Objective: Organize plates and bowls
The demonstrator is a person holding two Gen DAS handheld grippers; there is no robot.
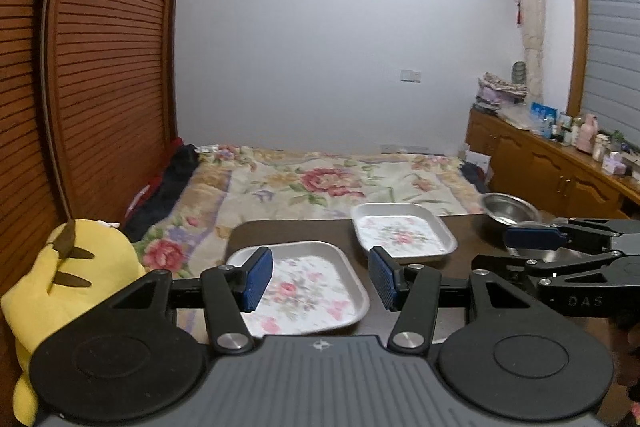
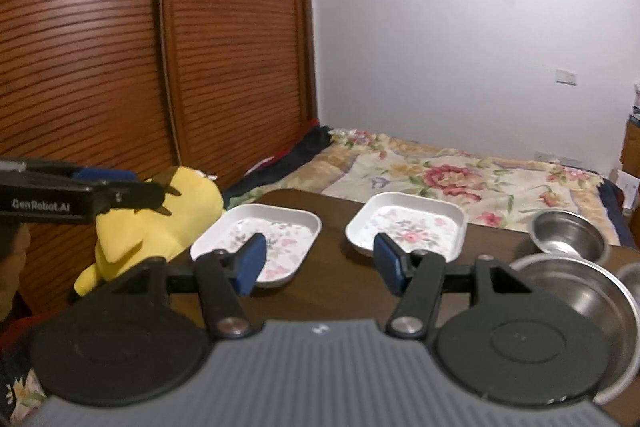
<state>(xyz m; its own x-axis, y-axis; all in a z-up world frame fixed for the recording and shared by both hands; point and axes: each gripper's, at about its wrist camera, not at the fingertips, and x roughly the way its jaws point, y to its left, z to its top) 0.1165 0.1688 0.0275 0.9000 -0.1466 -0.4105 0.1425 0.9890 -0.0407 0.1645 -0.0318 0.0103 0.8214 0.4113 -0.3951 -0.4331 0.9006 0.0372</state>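
We see the louvred wardrobe doors point(image 1: 100, 67) filling the left of both views, a pale wall behind. Bed with floral quilt point(image 1: 320, 183) runs across mid-frame. Dark brown table point(image 2: 344, 291) sits below it, lower centre.

Yellow plush toy point(image 1: 76, 291) at lower left of the left wrist view, beside the table's left edge.

Large steel bowl point(image 2: 576, 307) at lower right of the right wrist view, upright, partly hidden by the gripper body. Small steel bowl point(image 2: 568, 235) just behind it, upright; rims look touching, but blur makes this hard to tell.

Two rounded-square floral plates lie flat on the table, well apart from each other. Left plate point(image 1: 316, 287) in lower centre of the left wrist view, its slightly longer side running diagonally from lower left to upper right as seen in the right wrist view. Right plate point(image 1: 404, 233) sits further back, right of centre, one corner turned toward the lower edge; no clear long axis.

Left gripper point(image 1: 320, 277) in lower centre, blue pads about half apart, nothing between them; the left plate shows behind the gap, no contact.

Right gripper point(image 2: 320, 265) in lower centre of its view, jaws also about half apart, holding nothing, bare table showing through the gap.
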